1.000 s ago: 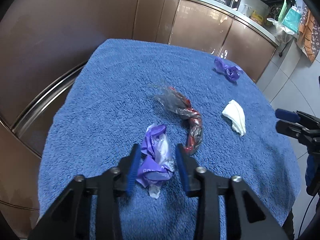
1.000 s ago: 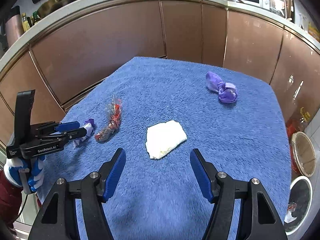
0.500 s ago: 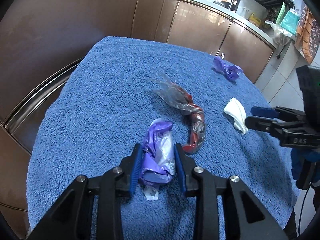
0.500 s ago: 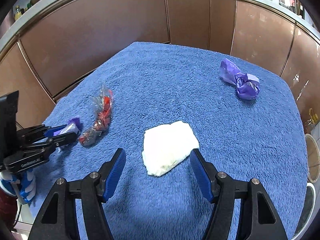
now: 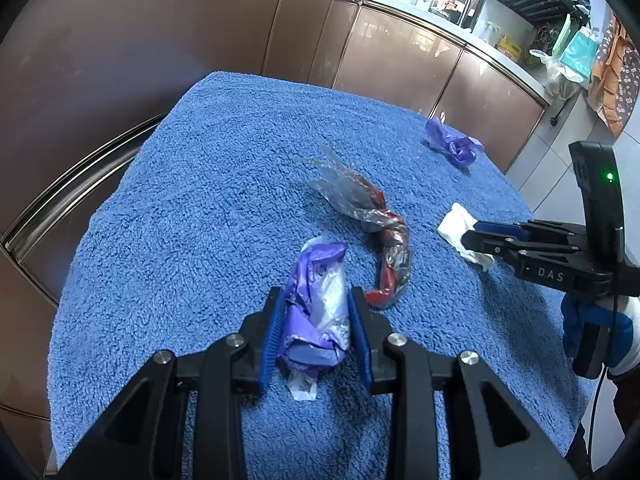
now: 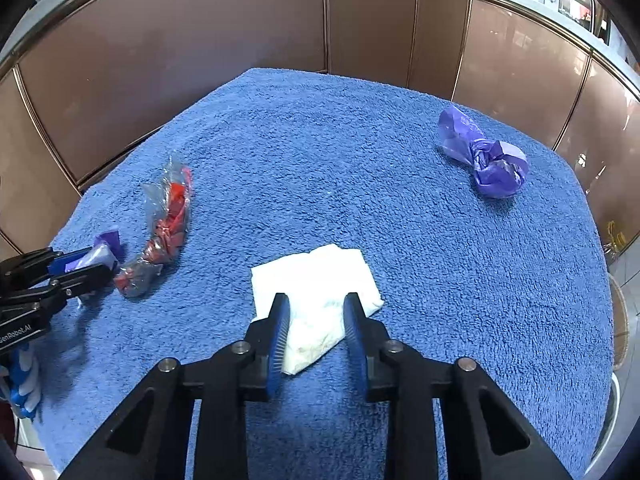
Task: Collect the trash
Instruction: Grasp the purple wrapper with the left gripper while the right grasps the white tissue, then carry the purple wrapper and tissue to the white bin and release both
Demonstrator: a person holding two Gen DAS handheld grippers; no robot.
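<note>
In my left wrist view, low in the centre of the frame, my left gripper has its jaws drawn in against the purple-and-white wrapper. The wrapper's long axis runs straight up the frame, in line with the fingers, so I judge a plain lift clears it from the blue towel.

In my right wrist view, bottom centre, my right gripper has its jaws narrowed around the near corner of the white napkin. The pads look to be touching it, though I cannot tell how firm the pinch is. Most of the napkin spreads upward and leftward beyond the fingertips, so it may drape when raised.

Further up, left of centre in that same view, the red-and-clear twisted wrapper lies lengthwise up the frame, just beside the left gripper, which is nearer to it.

Farthest, upper right, the crumpled purple bag sits well apart; my right side is closer.
</note>
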